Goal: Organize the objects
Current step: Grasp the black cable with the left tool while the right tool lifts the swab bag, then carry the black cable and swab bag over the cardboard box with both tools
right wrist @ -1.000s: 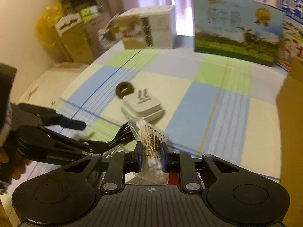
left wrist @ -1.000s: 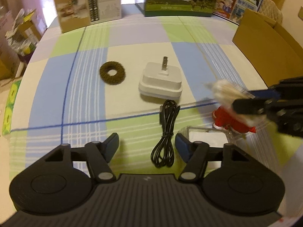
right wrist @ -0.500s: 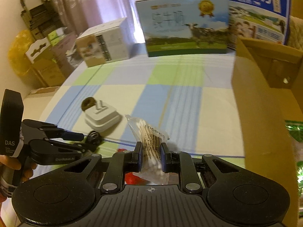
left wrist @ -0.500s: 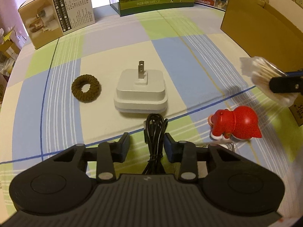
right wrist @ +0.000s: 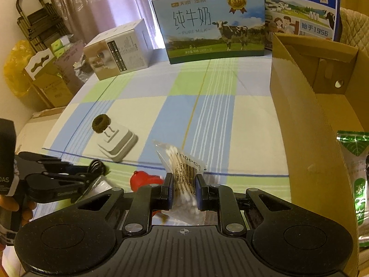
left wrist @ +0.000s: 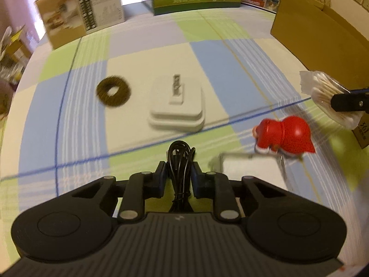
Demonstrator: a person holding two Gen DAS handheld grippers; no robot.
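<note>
My left gripper (left wrist: pixel 180 176) is shut on a coiled black cable (left wrist: pixel 180 155), low over the checked tablecloth; the cable's loop sticks out ahead of the pads. In the right wrist view my right gripper (right wrist: pixel 183 192) is shut on a clear bag of cotton swabs (right wrist: pixel 182 161), held above the cloth just left of the open cardboard box (right wrist: pixel 306 115). The left wrist view shows the same swab bag (left wrist: pixel 322 90) at far right. A white charger plug (left wrist: pixel 177 106), a brown hair tie (left wrist: pixel 113 90) and a red toy figure (left wrist: pixel 286 136) lie on the cloth.
A clear flat case (left wrist: pixel 249 164) lies by the red toy. A green packet (right wrist: pixel 357 161) lies inside the cardboard box. Milk cartons (right wrist: pixel 207 23) and a white product box (right wrist: pixel 117 50) stand along the far edge. A hand (right wrist: pixel 13 207) holds the left gripper.
My left gripper moved forward over the cable and closed from open onto it. My right gripper carried the swab bag to the right, towards the cardboard box.
</note>
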